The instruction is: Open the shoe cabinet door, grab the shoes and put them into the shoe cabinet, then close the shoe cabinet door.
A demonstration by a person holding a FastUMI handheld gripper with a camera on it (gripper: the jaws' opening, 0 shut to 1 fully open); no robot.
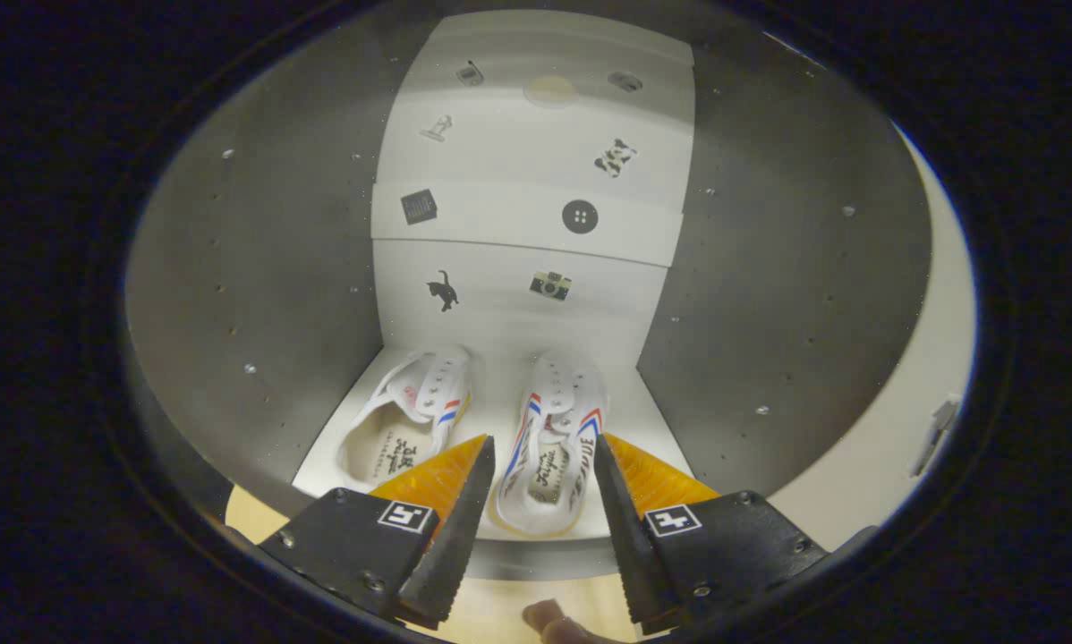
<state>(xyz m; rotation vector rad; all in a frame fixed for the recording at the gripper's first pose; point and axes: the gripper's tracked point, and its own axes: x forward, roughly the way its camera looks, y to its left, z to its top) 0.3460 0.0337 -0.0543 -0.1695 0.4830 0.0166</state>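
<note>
- Spread apart, the fingers of my hand-held gripper [543,456] are pinching nothing; I am seeing them framing the heel of the right shoe [552,447] without touching it.
- Both shoes are lying on the shelf [500,376] inside the open shoe cabinet [259,295], just ahead of the fingers, toes pointing away.
- Beside it, the left shoe [411,416] is sitting ahead of my left finger.
- Stickers [549,284] are showing on the back wall beyond the shoes.
- A fingertip [545,617] is peeking below the fingers.

shoe insoles [549,472] | printed script, unreadable | no other legible text
</note>
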